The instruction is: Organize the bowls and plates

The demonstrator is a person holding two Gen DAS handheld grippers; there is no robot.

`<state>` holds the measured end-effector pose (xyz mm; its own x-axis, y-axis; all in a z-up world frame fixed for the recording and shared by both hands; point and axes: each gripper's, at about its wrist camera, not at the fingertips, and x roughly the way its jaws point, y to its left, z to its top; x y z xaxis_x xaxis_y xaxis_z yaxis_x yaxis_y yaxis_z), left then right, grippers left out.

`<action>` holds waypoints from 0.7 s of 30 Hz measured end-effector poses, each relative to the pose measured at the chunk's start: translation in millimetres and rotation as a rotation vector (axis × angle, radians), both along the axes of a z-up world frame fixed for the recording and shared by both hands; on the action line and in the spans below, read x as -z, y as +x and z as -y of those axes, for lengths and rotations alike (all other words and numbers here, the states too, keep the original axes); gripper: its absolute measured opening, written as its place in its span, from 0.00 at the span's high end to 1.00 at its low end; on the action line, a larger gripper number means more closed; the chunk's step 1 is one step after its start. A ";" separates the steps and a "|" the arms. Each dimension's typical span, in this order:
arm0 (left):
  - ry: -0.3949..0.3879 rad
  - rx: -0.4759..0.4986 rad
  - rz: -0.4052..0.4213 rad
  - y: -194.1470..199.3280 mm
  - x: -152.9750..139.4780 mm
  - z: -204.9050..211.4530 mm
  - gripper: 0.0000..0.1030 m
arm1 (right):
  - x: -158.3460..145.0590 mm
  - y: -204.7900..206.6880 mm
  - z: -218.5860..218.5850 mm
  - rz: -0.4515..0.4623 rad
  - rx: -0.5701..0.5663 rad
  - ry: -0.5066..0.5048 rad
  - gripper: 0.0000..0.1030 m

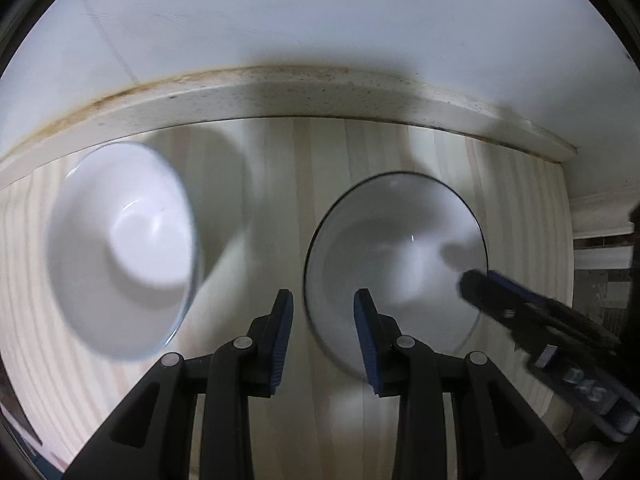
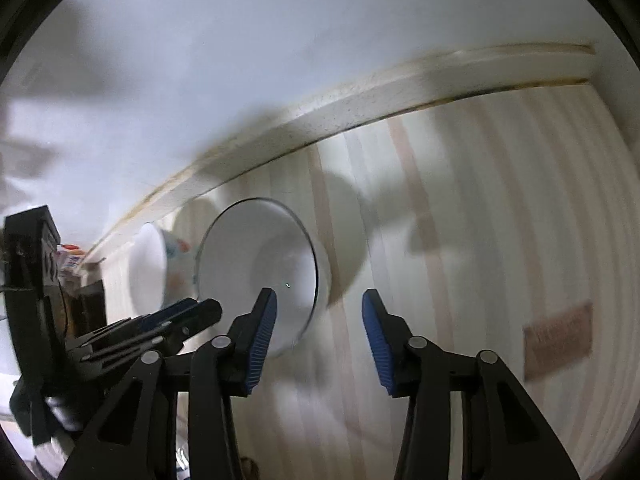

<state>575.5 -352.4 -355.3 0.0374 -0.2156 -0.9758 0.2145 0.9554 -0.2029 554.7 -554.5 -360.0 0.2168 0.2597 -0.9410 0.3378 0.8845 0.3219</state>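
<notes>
Two white bowls sit on a pale wooden board. In the left wrist view a dark-rimmed bowl (image 1: 396, 264) is just ahead and right of my open, empty left gripper (image 1: 323, 312); its right finger overlaps the bowl's near rim. A second white bowl (image 1: 124, 248) lies to the left. My right gripper (image 1: 480, 284) reaches over the dark-rimmed bowl's right rim there. In the right wrist view my right gripper (image 2: 319, 312) is open and empty, its left finger over the dark-rimmed bowl (image 2: 256, 272). Behind it is a bowl with a coloured pattern (image 2: 160, 268). My left gripper (image 2: 180, 316) shows at lower left.
A speckled cream ledge (image 1: 304, 96) and white wall (image 1: 320, 12) bound the board's far side. The board (image 2: 500, 220) stretches to the right, with a brown label patch (image 2: 558, 340) on it. Dark clutter (image 2: 32, 264) stands at the far left.
</notes>
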 end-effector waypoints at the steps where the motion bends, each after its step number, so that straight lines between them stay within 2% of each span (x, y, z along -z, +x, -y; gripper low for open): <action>1: 0.000 0.002 0.004 0.3 2.0 2.1 0.78 | 7.2 3.4 -2.9 -0.017 -0.008 0.000 0.74; 3: 0.012 0.013 0.012 -1.3 2.5 7.0 0.80 | 19.6 11.4 -2.2 -0.040 -0.016 0.000 0.85; 5: 0.013 0.015 0.015 -3.3 1.6 7.7 0.80 | 22.6 13.7 -4.1 -0.030 -0.019 -0.003 0.89; 13: 0.016 0.045 0.080 -23.8 -34.0 6.3 0.80 | 9.3 1.0 -11.3 -0.012 -0.035 -0.043 0.89; 21: -0.006 0.114 0.149 -62.7 -85.8 -7.6 0.79 | -44.7 -42.1 -15.6 0.047 -0.036 -0.047 0.89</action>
